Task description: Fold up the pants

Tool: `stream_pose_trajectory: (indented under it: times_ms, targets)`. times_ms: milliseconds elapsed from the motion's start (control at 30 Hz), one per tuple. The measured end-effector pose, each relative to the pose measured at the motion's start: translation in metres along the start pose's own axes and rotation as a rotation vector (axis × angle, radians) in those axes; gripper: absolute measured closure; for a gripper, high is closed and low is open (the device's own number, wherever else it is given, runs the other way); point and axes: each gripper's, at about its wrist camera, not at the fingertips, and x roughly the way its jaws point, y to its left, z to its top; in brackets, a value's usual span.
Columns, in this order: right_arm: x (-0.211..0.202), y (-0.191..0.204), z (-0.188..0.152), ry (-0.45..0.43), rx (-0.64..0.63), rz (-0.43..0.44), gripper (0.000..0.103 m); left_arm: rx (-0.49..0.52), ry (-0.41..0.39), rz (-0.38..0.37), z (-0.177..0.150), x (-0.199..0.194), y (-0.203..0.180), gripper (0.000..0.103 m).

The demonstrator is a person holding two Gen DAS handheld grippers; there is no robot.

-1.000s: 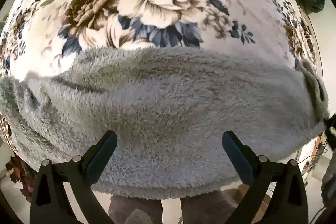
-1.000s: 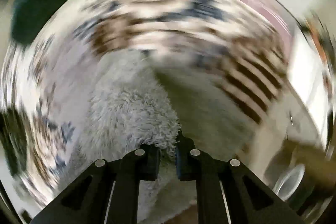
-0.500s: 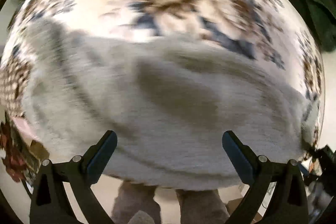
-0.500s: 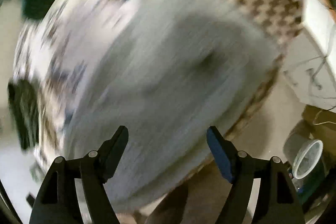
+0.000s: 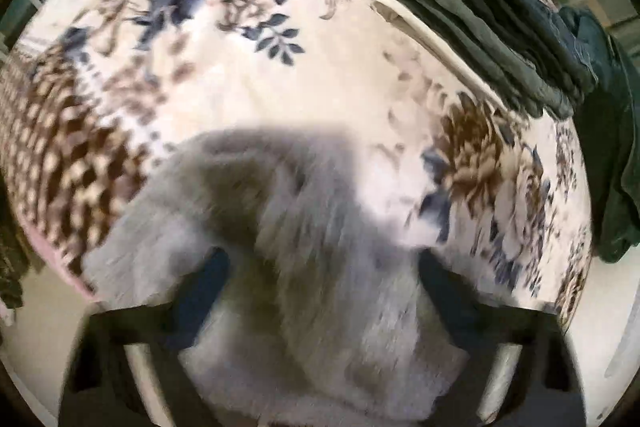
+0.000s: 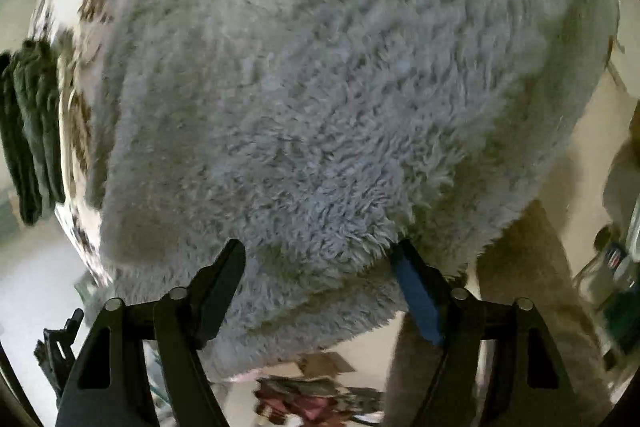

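The left gripper [image 5: 320,291] is pointing steeply down, its jaws closing around a bunched fold of the fluffy grey fleece pants [image 5: 288,267]; blur hides whether the pads are pressing yet. The right gripper [image 6: 320,279] is also aiming steeply down, its jaws closing with the near edge of the pants [image 6: 328,115] bulging between them, the fingertips [image 6: 224,279] sinking into the pile. The pants are lying at the near edge of the cream floral bed blanket [image 5: 248,79]. Farther back, a stack of folded dark green garments [image 5: 492,27] is resting on the blanket. No readable writing is showing.
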Motion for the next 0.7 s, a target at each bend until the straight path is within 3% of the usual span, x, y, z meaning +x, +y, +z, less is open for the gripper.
stream_pose_trajectory:
  times_ms: [33, 67, 100, 233, 400, 467, 533, 700]
  targets:
    - [0.001, 0.004, -0.003, -0.013, -0.005, 0.002, 0.075, 0.0, -0.004, 0.007, 0.002, 0.003, 0.0, 0.086]
    - [-0.001, 0.009, -0.007, -0.036, -0.021, -0.014, 0.088, 0.0, -0.009, 0.013, 0.004, 0.006, 0.002, 0.09]
    - [-0.003, 0.015, -0.01, -0.056, -0.04, -0.021, 0.092, -0.008, -0.03, 0.005, 0.004, 0.003, 0.005, 0.092]
    - [-0.027, 0.047, -0.033, -0.141, -0.161, -0.017, 0.095, -0.025, -0.108, -0.017, -0.008, -0.035, 0.027, 0.094]
    - [-0.049, 0.071, -0.059, -0.142, -0.253, 0.005, 0.095, -0.107, -0.15, -0.003, -0.031, -0.078, 0.08, 0.094]
    - [-0.051, 0.071, -0.072, -0.121, -0.278, -0.009, 0.095, -0.135, -0.132, 0.024, -0.041, -0.076, 0.099, 0.094]
    - [-0.063, 0.043, -0.066, -0.104, -0.29, -0.033, 0.095, -0.161, -0.088, 0.053, -0.053, -0.063, 0.12, 0.094]
    - [-0.039, 0.02, -0.067, -0.064, -0.303, -0.119, 0.095, -0.166, 0.01, 0.126, -0.079, -0.018, 0.155, 0.092]
